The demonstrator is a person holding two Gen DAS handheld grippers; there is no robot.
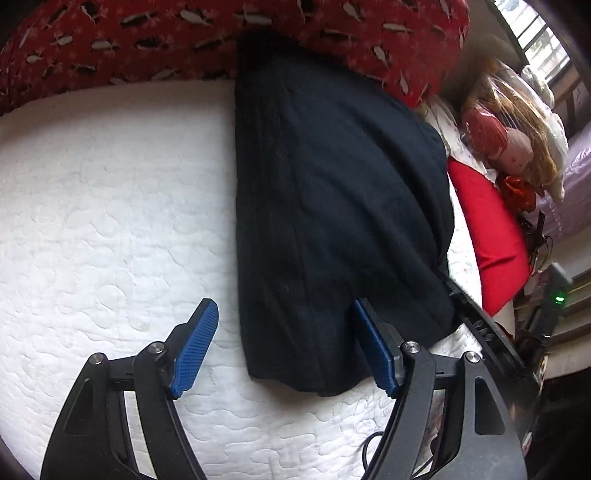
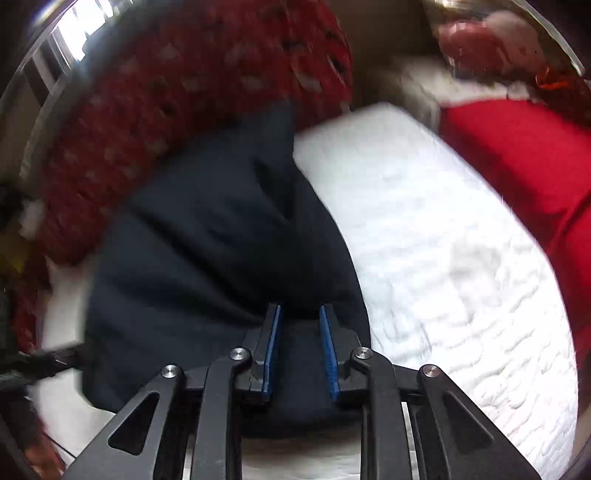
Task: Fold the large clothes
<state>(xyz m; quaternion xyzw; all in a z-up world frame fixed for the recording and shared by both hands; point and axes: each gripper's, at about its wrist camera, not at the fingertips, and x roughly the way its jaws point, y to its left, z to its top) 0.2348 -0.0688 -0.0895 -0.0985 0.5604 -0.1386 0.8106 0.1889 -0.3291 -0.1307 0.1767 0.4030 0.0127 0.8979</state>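
A dark navy garment (image 1: 332, 206) lies folded into a long strip on the white quilted mattress (image 1: 110, 221), its far end against a red patterned pillow. My left gripper (image 1: 284, 306) hovers open over the strip's near end. Its left pad (image 1: 195, 343) is over bare mattress and its right pad (image 1: 373, 350) is at the cloth's right side. In the right wrist view the same garment (image 2: 207, 251) bunches up towards my right gripper (image 2: 300, 307). Its jaws stand narrow, with a fold of the dark cloth pinched between the blue pads. This view is blurred.
The red pillow with white patterning (image 1: 221, 33) runs along the mattress's far edge. To the right sit a plain red cushion (image 1: 487, 236) and a heap of soft toys and bags (image 1: 517, 122). A black device with a green light (image 1: 557, 295) stands off the bed's right side.
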